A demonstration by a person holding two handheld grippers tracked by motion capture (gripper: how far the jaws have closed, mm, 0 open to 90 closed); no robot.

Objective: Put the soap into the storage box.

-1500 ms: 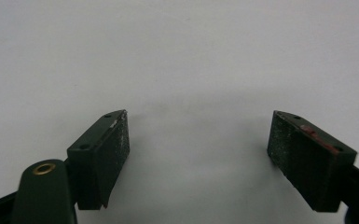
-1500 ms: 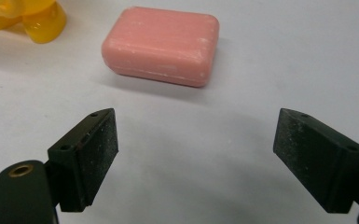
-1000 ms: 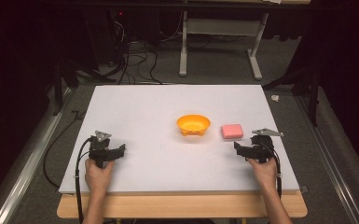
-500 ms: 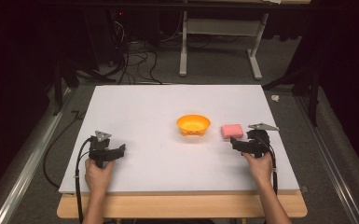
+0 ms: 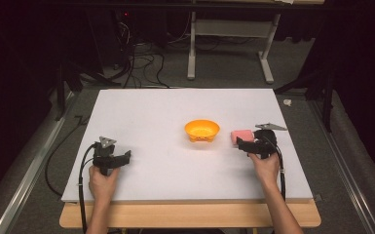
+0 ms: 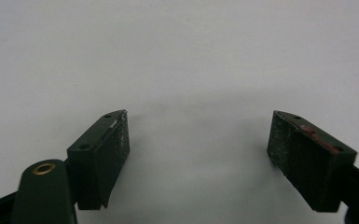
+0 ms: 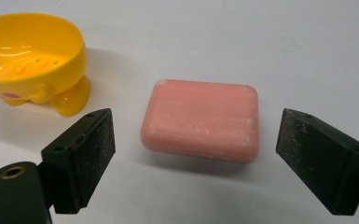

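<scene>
At the left of the high view, the left gripper [image 5: 119,159] sits low over the white table [image 5: 151,117], held by the person's left hand [image 5: 102,181], whose forearm comes up from the near edge. The gripper points toward the table's middle. Ahead of it and to both sides lies a wide stretch of bare white surface, and the table's left edge is well apart from it. In the left gripper view its jaws stand spread wide with nothing but plain table between the two pads [image 6: 116,154].

Farther right, near the table's centre, stands a small orange-yellow bowl [image 5: 202,130] on stubby feet. It is well ahead of the left gripper and just left of the right one.

The right gripper [image 5: 241,144] is held by the right hand [image 5: 265,165], forearm angled in from the bottom edge, gripper pointing leftward and slightly away. A pink bar of soap [image 5: 241,135] lies flat on the table right at its tips. In the right gripper view the soap [image 7: 200,120] lies just ahead of the gap between the spread jaws, neither pad touching it, and the bowl [image 7: 30,60] stands beyond the left jaw, near the soap but apart from it. The table's right edge lies close behind this gripper.
</scene>
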